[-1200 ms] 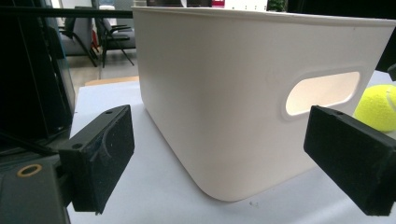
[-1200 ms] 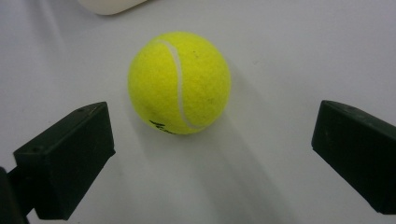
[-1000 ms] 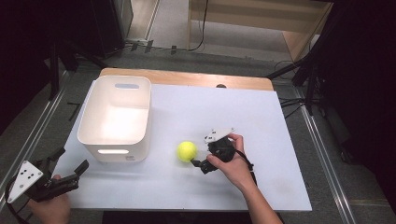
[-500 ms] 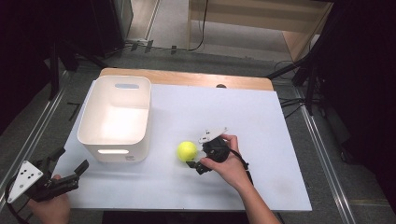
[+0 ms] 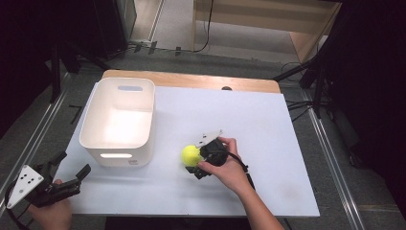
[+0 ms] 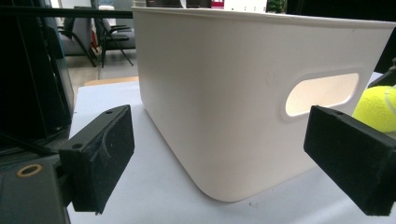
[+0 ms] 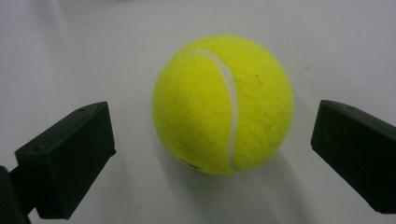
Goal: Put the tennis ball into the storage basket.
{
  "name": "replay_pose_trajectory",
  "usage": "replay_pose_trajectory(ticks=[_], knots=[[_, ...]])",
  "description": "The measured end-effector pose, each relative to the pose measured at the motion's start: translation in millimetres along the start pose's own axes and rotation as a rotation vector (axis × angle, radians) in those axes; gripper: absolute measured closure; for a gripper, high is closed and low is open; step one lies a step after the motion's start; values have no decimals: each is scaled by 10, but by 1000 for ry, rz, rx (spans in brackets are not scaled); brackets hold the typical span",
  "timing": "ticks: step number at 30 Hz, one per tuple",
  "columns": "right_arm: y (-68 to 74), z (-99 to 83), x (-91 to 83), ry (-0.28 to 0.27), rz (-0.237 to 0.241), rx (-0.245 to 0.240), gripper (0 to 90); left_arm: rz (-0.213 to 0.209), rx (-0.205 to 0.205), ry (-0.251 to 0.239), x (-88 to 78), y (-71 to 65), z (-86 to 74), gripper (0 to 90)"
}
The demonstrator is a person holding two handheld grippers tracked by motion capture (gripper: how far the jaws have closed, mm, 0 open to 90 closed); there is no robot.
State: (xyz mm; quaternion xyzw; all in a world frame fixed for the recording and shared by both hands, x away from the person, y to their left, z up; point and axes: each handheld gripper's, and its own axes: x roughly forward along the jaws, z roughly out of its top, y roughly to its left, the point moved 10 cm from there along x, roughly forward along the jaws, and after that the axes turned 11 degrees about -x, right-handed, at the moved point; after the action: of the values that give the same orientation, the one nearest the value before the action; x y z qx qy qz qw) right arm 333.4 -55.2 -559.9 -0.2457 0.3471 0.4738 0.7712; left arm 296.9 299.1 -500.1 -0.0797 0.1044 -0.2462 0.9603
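Right of the bin (image 5: 118, 120), the right gripper (image 7: 212, 140) gapes wide around the unmarked ball (image 7: 223, 103); left gripper (image 6: 224, 154) wide too.

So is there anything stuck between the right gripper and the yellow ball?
No. The right gripper is open, with one jaw on each side of the tennis ball, and only bare white table shows in the gaps between them. In the high view, the ball lies on the table a little to the right of the white bin.
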Motion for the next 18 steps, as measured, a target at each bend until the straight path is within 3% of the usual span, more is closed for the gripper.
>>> replay_pose_trajectory(ticks=[3, 5, 13, 18], knots=[[-8, 41, 33, -11, -4, -2, 0, 1, 2, 2, 1, -1, -1, 85], [-22, 49, 54, -13, -13, 11, 55, 1, 3, 4, 0, -2, -3, 86], [-27, 55, 142, 16, -4, 10, 62, -2, -4, -1, 3, 0, 2, 86], [-53, 53, 156, 21, -18, 2, 131, -2, 1, 0, 0, -2, 1, 85]])
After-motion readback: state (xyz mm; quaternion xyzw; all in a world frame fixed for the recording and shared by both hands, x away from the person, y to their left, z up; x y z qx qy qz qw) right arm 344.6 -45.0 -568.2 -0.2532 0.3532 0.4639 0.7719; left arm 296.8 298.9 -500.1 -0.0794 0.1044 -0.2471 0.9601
